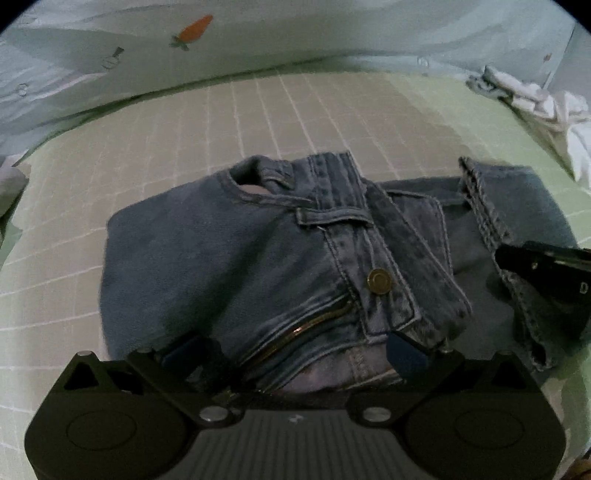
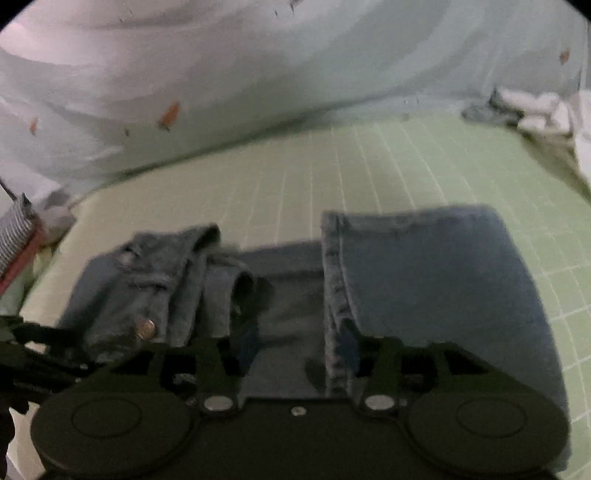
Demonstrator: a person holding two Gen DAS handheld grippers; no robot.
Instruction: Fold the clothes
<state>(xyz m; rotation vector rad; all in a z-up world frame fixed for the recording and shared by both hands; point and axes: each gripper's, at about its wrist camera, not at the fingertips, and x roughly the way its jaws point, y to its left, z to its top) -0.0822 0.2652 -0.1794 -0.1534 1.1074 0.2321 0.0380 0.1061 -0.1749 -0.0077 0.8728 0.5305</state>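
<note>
A pair of blue jeans (image 1: pixel 221 258) lies partly folded on a green checked bed sheet (image 1: pixel 110 155). Its waistband, brass button (image 1: pixel 379 281) and zip face the left wrist view. My left gripper (image 1: pixel 295 350) is open, its fingers resting on the denim either side of the zip. In the right wrist view the jeans (image 2: pixel 424 280) show a folded leg with its hem seam (image 2: pixel 334 295). My right gripper (image 2: pixel 297 349) is open, low over the denim by that seam. The right gripper also shows in the left wrist view (image 1: pixel 546 280).
A pale blue quilt with carrot prints (image 1: pixel 192 29) is bunched along the far side of the bed. A heap of white clothes (image 1: pixel 535 99) lies at the far right. A striped item (image 2: pixel 14 225) sits at the left edge.
</note>
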